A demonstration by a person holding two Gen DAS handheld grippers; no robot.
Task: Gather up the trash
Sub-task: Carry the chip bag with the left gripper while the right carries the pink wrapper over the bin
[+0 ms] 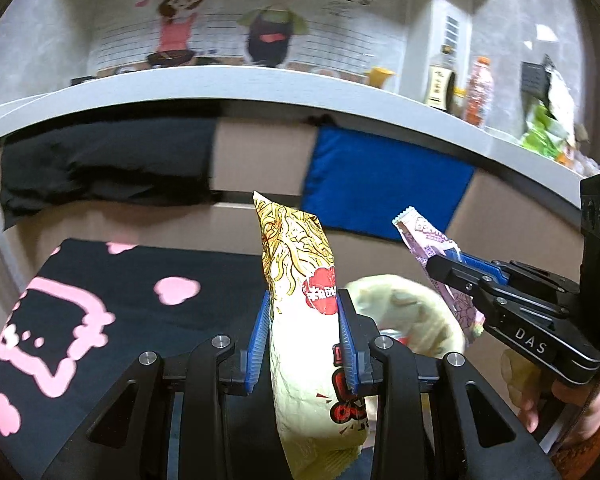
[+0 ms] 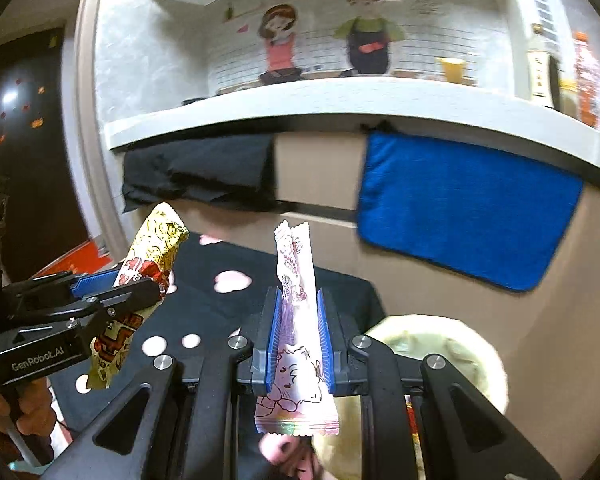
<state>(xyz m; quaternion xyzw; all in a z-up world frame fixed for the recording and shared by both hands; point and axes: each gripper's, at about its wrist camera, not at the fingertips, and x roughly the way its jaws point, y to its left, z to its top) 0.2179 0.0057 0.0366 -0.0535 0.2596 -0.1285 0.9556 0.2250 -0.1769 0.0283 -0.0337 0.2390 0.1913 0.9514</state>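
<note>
- The room had a white shelf (image 1: 220, 88) and a black cloth (image 1: 120, 300) with pink shapes below.
- The left gripper (image 1: 306, 344) held a noodle packet (image 1: 300, 280).
- The right gripper (image 2: 298, 344) pinched a pink wrapper (image 2: 296, 288).
- Both pieces were picked up, in the air.
- Dropping them into the bin bag (image 2: 460, 344) below seemed left.

Home kitchen, white counter (image 1: 220, 88) with sauce bottle (image 1: 436, 84), drink bottle (image 1: 478, 92), cartoon cooks mural (image 2: 324, 36) behind
</note>
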